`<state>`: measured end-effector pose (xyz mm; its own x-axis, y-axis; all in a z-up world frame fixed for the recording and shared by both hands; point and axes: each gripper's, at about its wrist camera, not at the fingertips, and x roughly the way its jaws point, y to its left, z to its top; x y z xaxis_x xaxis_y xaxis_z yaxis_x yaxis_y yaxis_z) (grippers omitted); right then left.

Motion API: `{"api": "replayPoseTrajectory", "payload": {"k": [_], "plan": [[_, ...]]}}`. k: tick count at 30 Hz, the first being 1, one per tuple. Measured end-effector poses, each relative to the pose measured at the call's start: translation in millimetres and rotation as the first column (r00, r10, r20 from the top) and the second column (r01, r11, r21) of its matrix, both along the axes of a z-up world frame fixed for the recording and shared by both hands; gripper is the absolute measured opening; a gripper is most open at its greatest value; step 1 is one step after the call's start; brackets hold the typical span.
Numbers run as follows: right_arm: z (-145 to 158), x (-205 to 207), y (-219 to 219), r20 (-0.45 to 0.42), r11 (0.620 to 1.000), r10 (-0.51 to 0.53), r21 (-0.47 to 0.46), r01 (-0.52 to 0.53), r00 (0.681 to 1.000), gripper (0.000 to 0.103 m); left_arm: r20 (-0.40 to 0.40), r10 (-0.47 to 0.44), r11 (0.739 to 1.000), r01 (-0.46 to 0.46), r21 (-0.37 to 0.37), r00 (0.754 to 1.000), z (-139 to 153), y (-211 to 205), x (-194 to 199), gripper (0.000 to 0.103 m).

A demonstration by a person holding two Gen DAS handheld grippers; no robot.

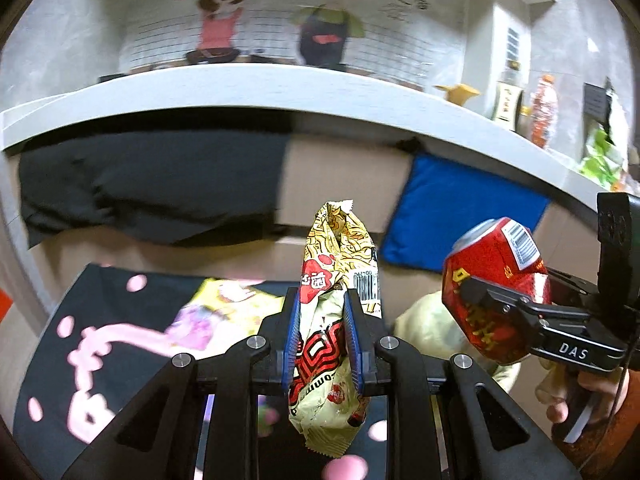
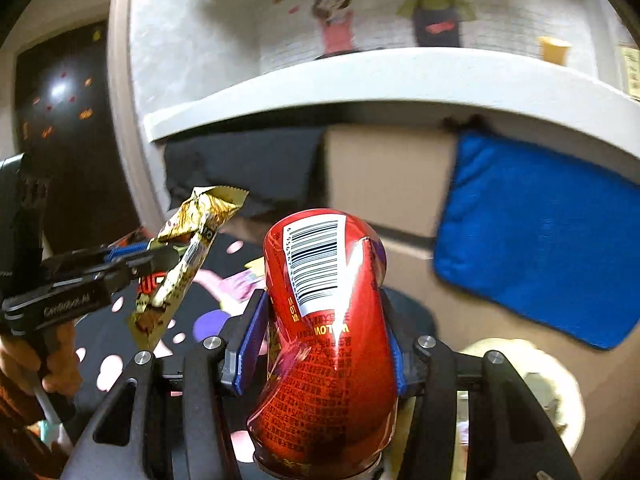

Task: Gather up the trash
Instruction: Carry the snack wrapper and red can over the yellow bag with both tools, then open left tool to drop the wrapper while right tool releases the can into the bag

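My left gripper [image 1: 322, 332] is shut on a crumpled yellow and red snack wrapper [image 1: 336, 264], which stands up between the blue pads and hangs below them. From the right wrist view the same left gripper [image 2: 160, 254] holds the wrapper [image 2: 188, 256] at the left, raised above a black table. My right gripper [image 2: 324, 340] is shut on a dented red drink can [image 2: 324, 320], barcode facing up, blue pads pressing both sides. The can [image 1: 496, 280] and right gripper [image 1: 476, 292] show at the right of the left wrist view.
Below lies a black table with pink blotches [image 1: 100, 320] carrying a yellow and pink packet [image 1: 216, 312]. A pale bag [image 2: 532, 376] sits to the right. Behind are a sofa with a black cloth [image 1: 152, 184] and blue cushion [image 1: 460, 212], and a white ledge [image 1: 280, 88] with bottles [image 1: 542, 112].
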<state>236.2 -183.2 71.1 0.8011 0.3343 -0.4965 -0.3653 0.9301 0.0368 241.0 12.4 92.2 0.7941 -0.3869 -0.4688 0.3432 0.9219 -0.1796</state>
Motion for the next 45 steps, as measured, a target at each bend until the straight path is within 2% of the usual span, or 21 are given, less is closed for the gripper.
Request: {"api": "replayPoseTrajectory", "payload": {"k": [9, 18, 29, 45], "plan": [[9.8, -16.1, -78.1, 0.047, 0.981, -0.195, 0.001, 0.195, 0.980, 0.048, -0.032, -0.136, 0.989, 0.134, -0.062, 0.990, -9.8, -86.1, 17.5, 0.022], [-1.4, -26.2, -136.9, 0.042, 0.943, -0.334, 0.010, 0.334, 0.942, 0.048, -0.077, -0.224, 0.974, 0.221, -0.038, 0.972, -34.4, -162.8, 30.4, 0.022], [-32.3, -19.5, -192.2, -0.031, 0.914, -0.403, 0.041, 0.404, 0.915, 0.048, -0.152, -0.252, 0.968, 0.251, -0.030, 0.956, -67.4, -200.6, 47.3, 0.022], [-75.9, 3.5, -212.9, -0.140, 0.902, -0.416, 0.065, 0.428, 0.899, 0.047, -0.232, -0.285, 0.958, 0.286, -0.030, 0.930, -93.1, -228.2, 71.4, 0.022]]}}
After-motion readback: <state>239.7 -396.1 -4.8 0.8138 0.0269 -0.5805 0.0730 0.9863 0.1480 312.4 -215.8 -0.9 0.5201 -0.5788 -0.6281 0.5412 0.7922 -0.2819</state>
